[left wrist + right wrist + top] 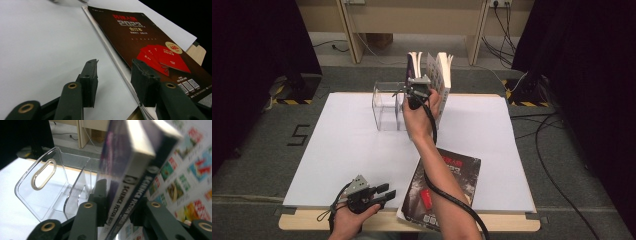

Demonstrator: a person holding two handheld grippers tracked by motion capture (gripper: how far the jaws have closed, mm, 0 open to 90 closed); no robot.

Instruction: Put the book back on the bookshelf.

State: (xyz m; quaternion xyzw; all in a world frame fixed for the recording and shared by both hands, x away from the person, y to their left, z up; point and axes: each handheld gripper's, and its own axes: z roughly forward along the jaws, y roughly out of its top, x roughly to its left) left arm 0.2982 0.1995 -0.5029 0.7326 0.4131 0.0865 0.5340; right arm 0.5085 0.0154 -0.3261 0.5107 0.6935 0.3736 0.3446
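Right gripper (pixel 418 86) has its jaws on either side of the spine of the purple-covered book (pixel 130 170), apparently clamped on it though blur hides the pad contact; the book stands upright, long axis vertical, between the clear acrylic rack (pixel 47 185) on its left and the colourful book (pixel 442 80) on its right. Left gripper (pixel 384 192) rests at the near table edge, jaws apart with nothing between them, beside the dark magazine (pixel 150 42), well apart from the rack, so the right hand is nearer.
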